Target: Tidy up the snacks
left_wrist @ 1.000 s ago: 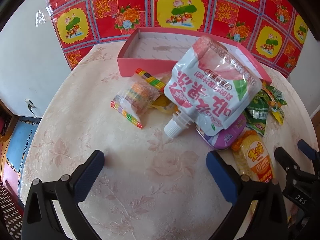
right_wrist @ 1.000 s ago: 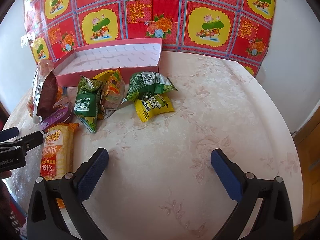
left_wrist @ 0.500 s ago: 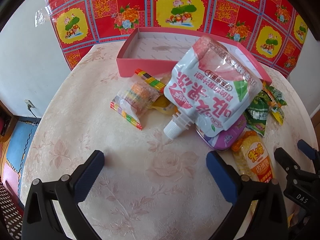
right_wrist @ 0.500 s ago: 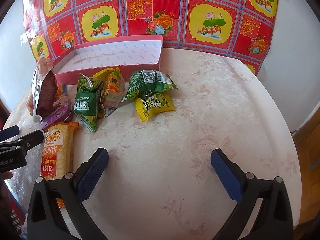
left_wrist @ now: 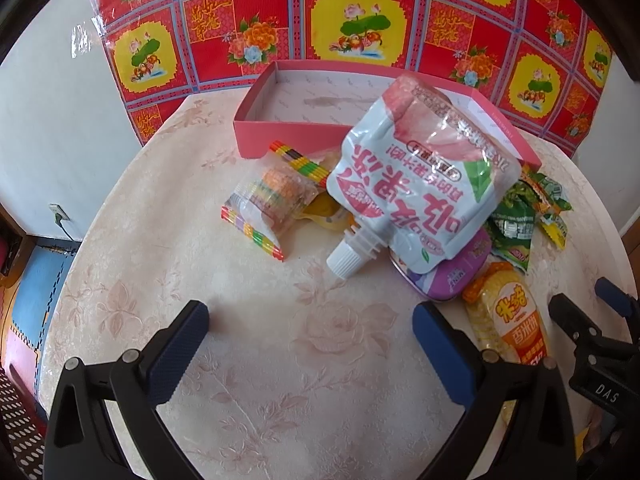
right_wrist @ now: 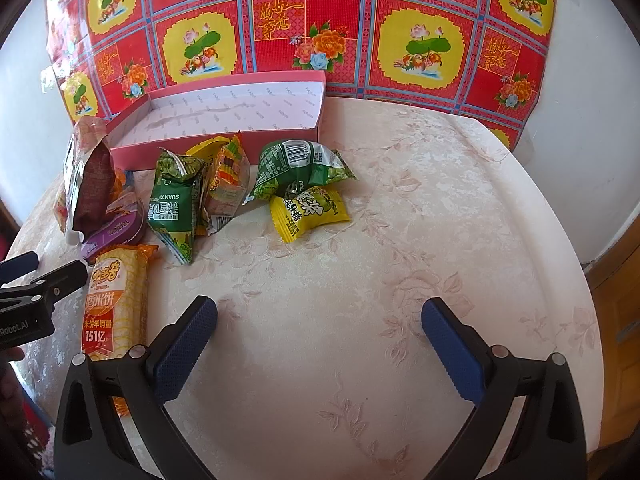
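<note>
An empty pink box [left_wrist: 288, 136] stands at the back of the round table; it also shows in the right wrist view [right_wrist: 240, 108]. Snacks lie in front of it: a white spouted pouch [left_wrist: 420, 184], a clear striped candy bag [left_wrist: 268, 200], a purple tin [left_wrist: 452, 276], a yellow rice-cracker pack [left_wrist: 512, 320] [right_wrist: 110, 304], green packets [right_wrist: 176, 200] [right_wrist: 296, 168] and a yellow candy [right_wrist: 308, 210]. My left gripper [left_wrist: 310, 340] is open and empty, short of the pouch. My right gripper [right_wrist: 320, 340] is open and empty, short of the yellow candy.
The table [right_wrist: 400, 240] has a floral cream cover. A red and yellow patterned sheet [right_wrist: 320, 20] hangs on the wall behind the box. The table's rim curves close on the right [right_wrist: 580, 280] and on the left [left_wrist: 80, 260].
</note>
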